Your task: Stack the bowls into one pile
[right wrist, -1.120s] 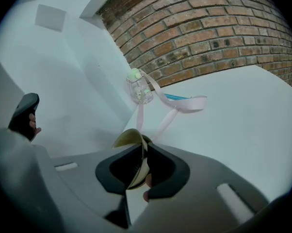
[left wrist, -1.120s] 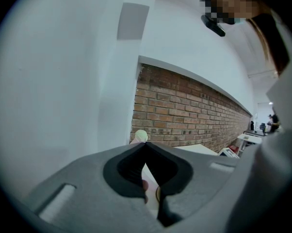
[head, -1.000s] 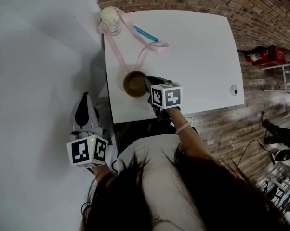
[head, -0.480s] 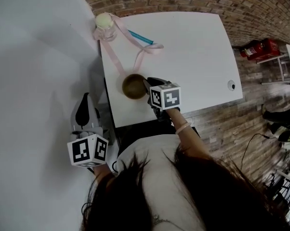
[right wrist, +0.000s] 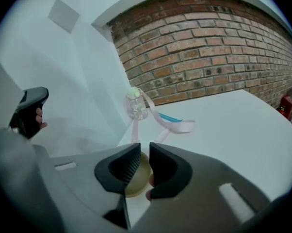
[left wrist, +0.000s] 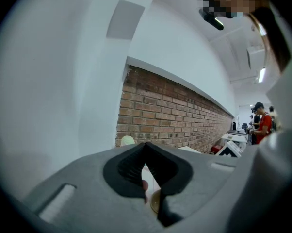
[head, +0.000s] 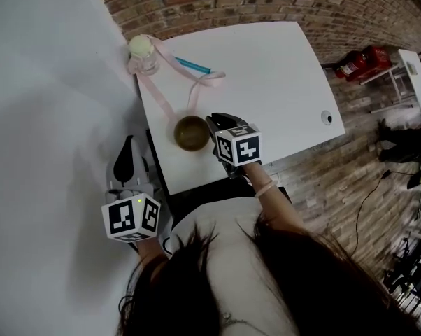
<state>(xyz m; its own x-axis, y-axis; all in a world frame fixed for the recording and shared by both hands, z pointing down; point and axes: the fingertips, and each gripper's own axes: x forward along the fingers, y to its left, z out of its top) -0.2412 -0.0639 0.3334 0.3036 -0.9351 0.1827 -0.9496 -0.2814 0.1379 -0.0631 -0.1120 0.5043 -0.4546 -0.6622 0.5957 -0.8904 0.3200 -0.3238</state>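
Nearest, the left gripper [left wrist: 146, 145] hangs off the table's left edge against the white wall, its fingers pressed together at the tips on nothing; just beyond, the right gripper [right wrist: 145, 152] sits over the near part of the table [head: 280, 82], fingers closed to a narrow slot on what looks like the right rim of the bowl [head: 191, 133].

Since a second ago nothing on the table has shifted; only the head camera swung; bowl and both grippers keep their places. No second bowl shows, so I judge the pile is already made, though nested bowls cannot be told apart.

The bowl stands upright, mouth up; being round it has no long axis. Farther lie a pink ribbon [right wrist: 179, 126], a blue pen [head: 193, 65], then a jar [head: 142, 51] at the far left corner.
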